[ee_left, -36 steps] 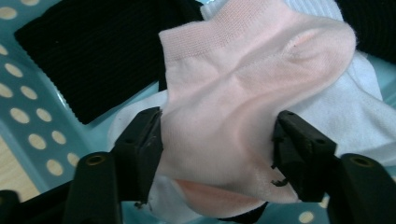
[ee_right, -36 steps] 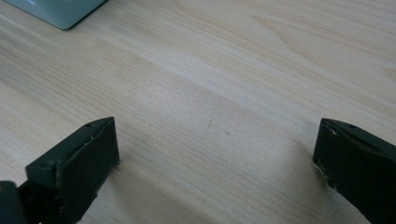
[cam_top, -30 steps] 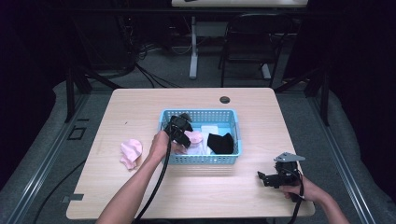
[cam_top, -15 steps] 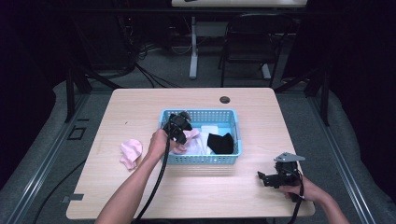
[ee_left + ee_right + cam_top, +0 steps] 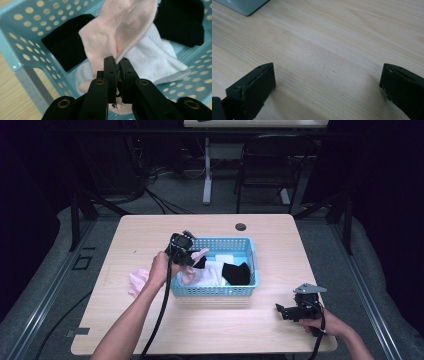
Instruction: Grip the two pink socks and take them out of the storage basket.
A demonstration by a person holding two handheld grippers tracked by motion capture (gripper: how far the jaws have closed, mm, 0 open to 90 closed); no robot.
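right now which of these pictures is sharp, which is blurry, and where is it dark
High view: the table is lit and fairly sharp, the room around it dark. Left gripper view: the pink sock and basket are crisp and evenly lit. Right gripper view: wood grain clear in the middle, the near jaws soft, casting faint shadows.

Basket (image 5: 248, 245) mid-table – near edge bare

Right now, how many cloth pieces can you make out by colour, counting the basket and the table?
Pink: 2, a pink sock clamped in the left gripper over the blue basket, and a pink piece on the table left of the basket.
Black: 2.
White: 1, possibly more bunched together.
Total: 5.
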